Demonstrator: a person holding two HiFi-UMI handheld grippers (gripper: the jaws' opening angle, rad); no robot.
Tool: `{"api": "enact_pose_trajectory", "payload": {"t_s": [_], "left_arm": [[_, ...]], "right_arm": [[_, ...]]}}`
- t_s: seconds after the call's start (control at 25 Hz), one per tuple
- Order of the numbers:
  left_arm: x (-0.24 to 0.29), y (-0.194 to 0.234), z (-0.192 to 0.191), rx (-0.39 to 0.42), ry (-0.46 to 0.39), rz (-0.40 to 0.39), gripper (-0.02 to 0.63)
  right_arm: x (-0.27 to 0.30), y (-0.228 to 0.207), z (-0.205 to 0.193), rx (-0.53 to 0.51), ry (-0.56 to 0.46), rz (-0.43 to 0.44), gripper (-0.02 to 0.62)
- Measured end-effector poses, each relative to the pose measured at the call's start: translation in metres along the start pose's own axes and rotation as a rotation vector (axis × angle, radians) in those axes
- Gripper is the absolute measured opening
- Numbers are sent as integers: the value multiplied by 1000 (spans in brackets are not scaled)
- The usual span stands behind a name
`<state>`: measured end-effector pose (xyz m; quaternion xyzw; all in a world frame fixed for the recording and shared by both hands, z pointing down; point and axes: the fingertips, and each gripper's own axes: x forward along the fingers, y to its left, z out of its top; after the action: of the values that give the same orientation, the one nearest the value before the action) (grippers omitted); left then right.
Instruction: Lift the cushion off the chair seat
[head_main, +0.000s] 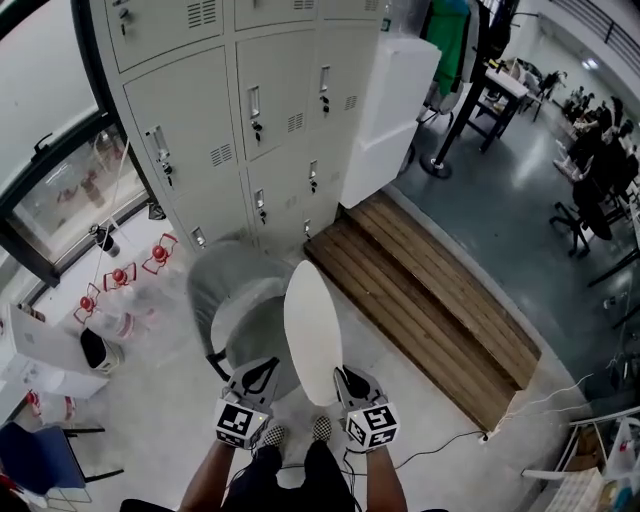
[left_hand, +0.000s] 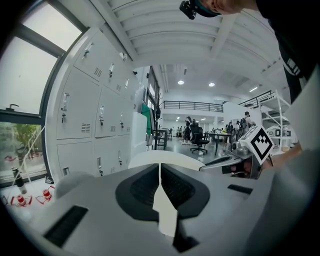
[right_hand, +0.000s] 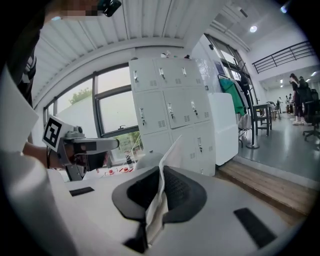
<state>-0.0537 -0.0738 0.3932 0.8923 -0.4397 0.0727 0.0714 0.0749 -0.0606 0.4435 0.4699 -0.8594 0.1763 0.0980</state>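
Note:
The white oval cushion (head_main: 313, 330) hangs in the air above the grey chair (head_main: 232, 296), clear of its seat and tilted up on edge. My left gripper (head_main: 268, 368) is shut on the cushion's near left edge and my right gripper (head_main: 345, 378) on its near right edge. In the left gripper view the jaws (left_hand: 160, 187) pinch a thin white edge, with the cushion (left_hand: 167, 159) spreading beyond them. In the right gripper view the jaws (right_hand: 161, 192) clamp the cushion's folded edge (right_hand: 170, 152). Each gripper shows in the other's view: the right gripper (left_hand: 235, 161), the left gripper (right_hand: 87, 145).
Grey lockers (head_main: 250, 110) stand just behind the chair. A wooden platform (head_main: 430, 300) lies to the right and a white cabinet (head_main: 400, 90) stands at its far end. Bottles with red caps (head_main: 120, 280) sit by the window at left. A cable (head_main: 450, 440) runs across the floor.

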Motion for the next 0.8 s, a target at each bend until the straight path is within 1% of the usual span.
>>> {"api": "enact_pose_trajectory", "payload": {"t_s": [0.04,0.12,0.16,0.28,0.4,0.56,0.64,0.8], "left_arm": [[-4,-1,5,5,9,0,26],[-11,-3,13,39,38,-1,26],[-14,-5,17,55,39,-3,26],[-20,-11,28,65,-5,-18,26],[-26,-14,36,69,-28,-27,26],[-33,-19,45,84,0,-35,26],[-35,-22,53,84,-18,-44,26],[-42,-27,69,97,-27,-53,26]], "right_arm": [[-5,3,7,-3,-13,-1,43],[-12,7,22,-12,-40,-4,43],[-16,9,29,-18,-52,-6,43],[-28,15,45,-35,-82,-14,43],[-37,18,58,-44,-110,-25,43],[-48,22,72,-64,-134,-31,43],[-56,23,77,-73,-147,-37,43],[-69,27,90,-91,-181,-46,43]]}}
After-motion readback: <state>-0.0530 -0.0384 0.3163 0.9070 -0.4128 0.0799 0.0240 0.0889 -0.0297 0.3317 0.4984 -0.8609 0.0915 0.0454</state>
